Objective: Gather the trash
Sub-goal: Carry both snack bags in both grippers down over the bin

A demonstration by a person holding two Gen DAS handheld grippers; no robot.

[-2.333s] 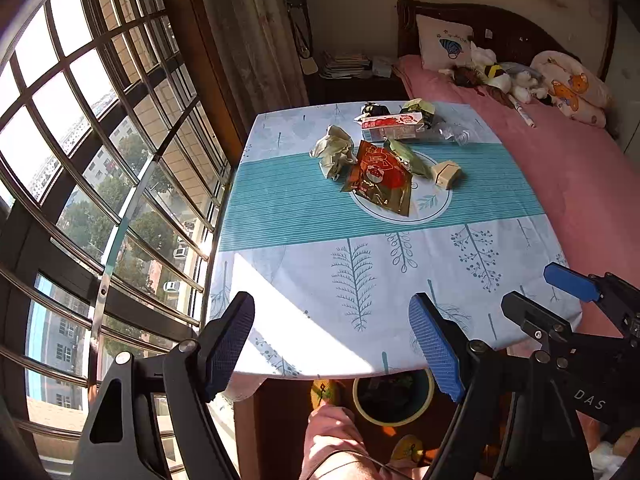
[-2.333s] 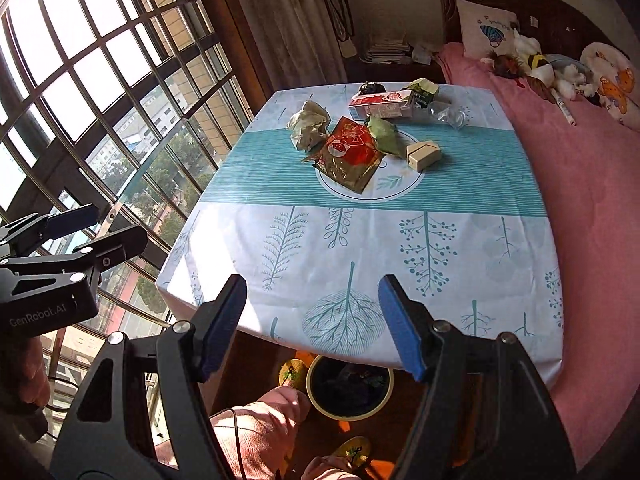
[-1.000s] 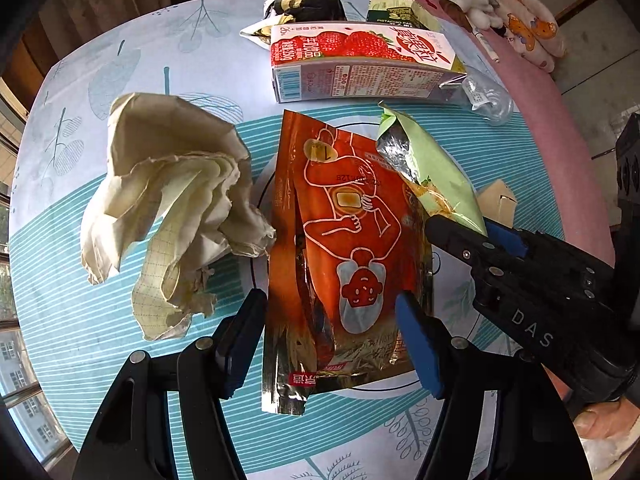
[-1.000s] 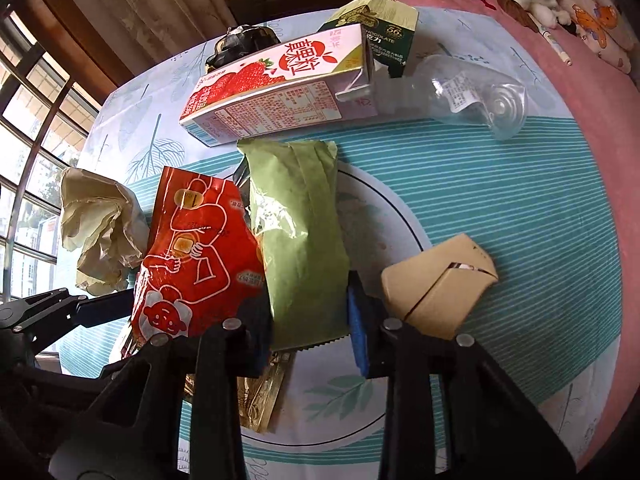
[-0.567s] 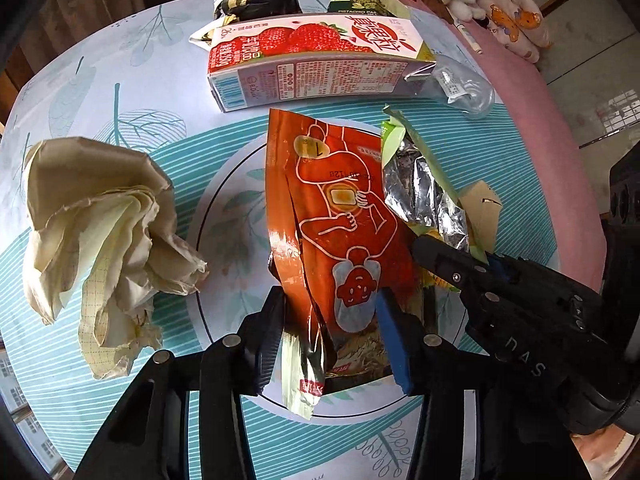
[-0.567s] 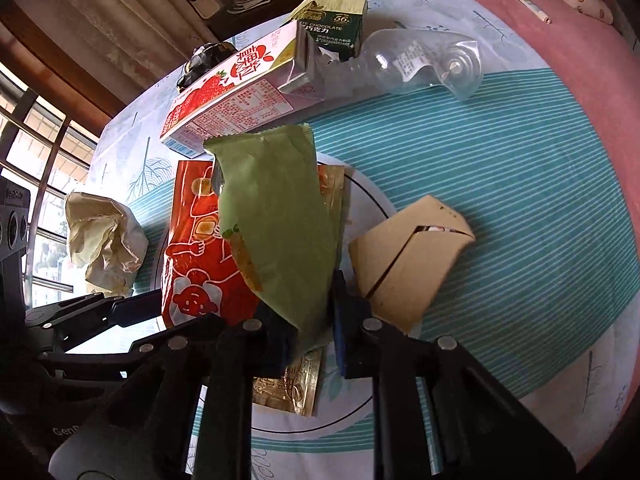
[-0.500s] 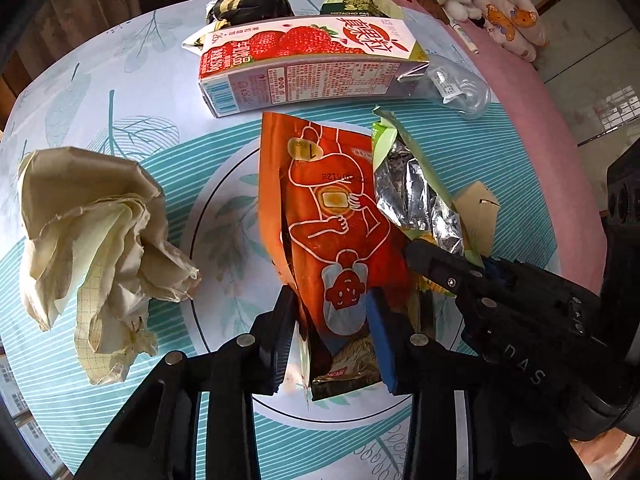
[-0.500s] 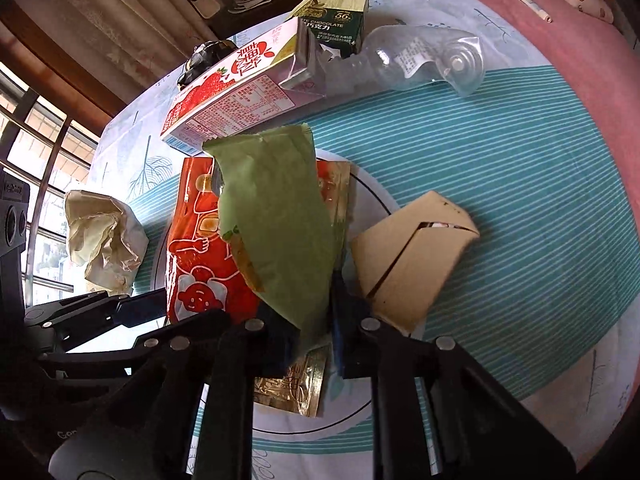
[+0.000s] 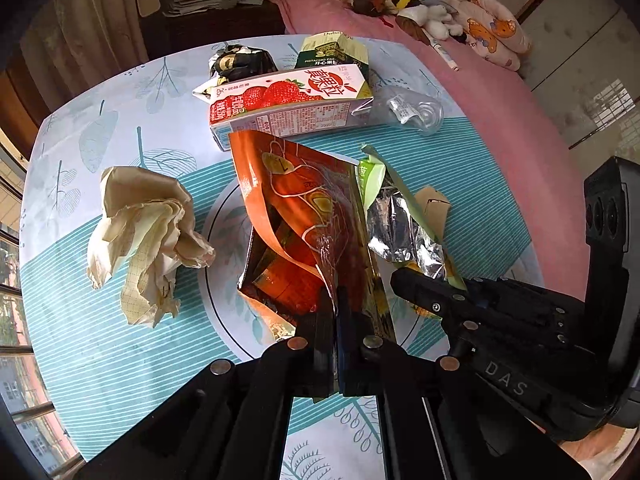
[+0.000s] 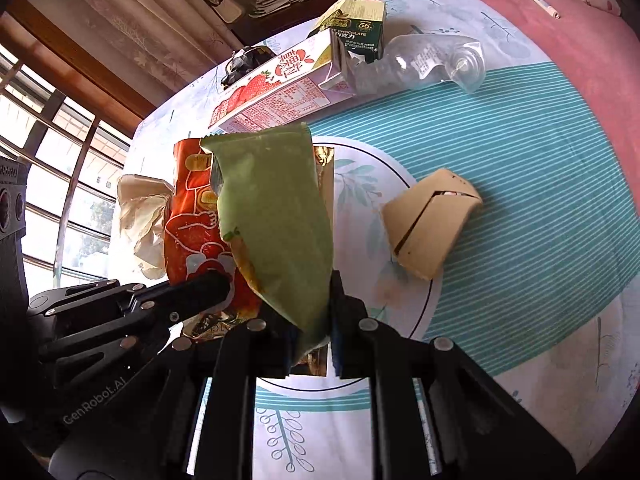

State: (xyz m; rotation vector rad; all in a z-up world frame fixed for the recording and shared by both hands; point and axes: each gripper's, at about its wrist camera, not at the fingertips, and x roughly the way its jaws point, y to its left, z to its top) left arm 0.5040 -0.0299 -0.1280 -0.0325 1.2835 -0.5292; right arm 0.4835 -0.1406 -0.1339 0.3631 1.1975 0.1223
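We see the left gripper (image 9: 335, 320) with its jaws together, clamped on the lower edge of the orange snack bag (image 9: 304, 216), which stands crumpled and raised above the round print at the table's (image 9: 100, 360) middle. The right gripper (image 10: 312, 320) pinches the green wrapper (image 10: 276, 220) just beside it; the wrapper hangs upright between the pads. A crumpled paper (image 9: 144, 236) lies toward the table's left edge. A strawberry carton (image 9: 292, 108), a clear bottle (image 9: 408, 108) and a green chocolate box (image 10: 356, 20) lie near the far edge. A tan folded carton (image 10: 432, 220) rests right of centre.
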